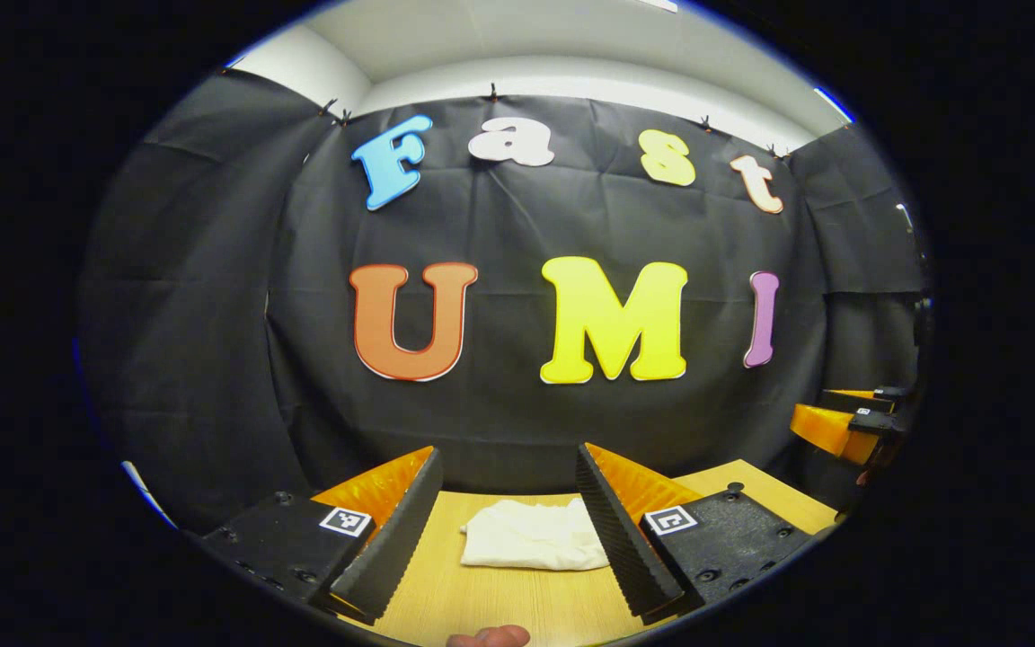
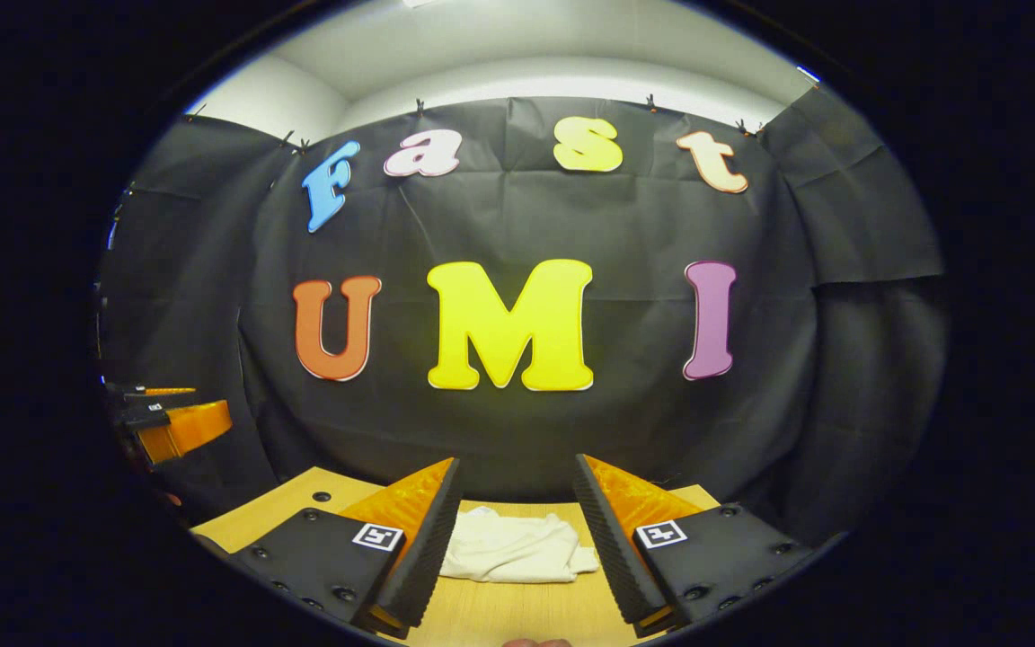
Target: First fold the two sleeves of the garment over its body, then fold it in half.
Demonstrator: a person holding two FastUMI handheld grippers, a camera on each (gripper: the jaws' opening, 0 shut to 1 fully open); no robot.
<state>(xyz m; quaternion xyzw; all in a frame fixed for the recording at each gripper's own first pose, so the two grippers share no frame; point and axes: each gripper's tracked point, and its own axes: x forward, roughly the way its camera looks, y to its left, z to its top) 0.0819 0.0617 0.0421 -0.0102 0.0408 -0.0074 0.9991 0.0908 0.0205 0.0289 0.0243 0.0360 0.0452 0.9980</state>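
Observation:
A white garment (image 1: pixel 535 536) lies bunched into a small, roughly rectangular bundle on the wooden table (image 1: pixel 490 602). My left gripper (image 1: pixel 509 452) is raised above the near side of the table, open, with nothing between its fingers; the garment shows in the gap, farther off. In the right gripper view the same garment (image 2: pixel 513 546) lies beyond my right gripper (image 2: pixel 517 461), which is also open, empty and apart from the cloth. Each gripper shows at the edge of the other's view: the right gripper (image 1: pixel 850 415) and the left gripper (image 2: pixel 172 418).
The table (image 2: pixel 517 611) reaches back to the black cloth wall just behind the garment. A small hole (image 2: pixel 321 495) sits near its left corner. A person's fingertip (image 1: pixel 488 636) shows at the bottom edge.

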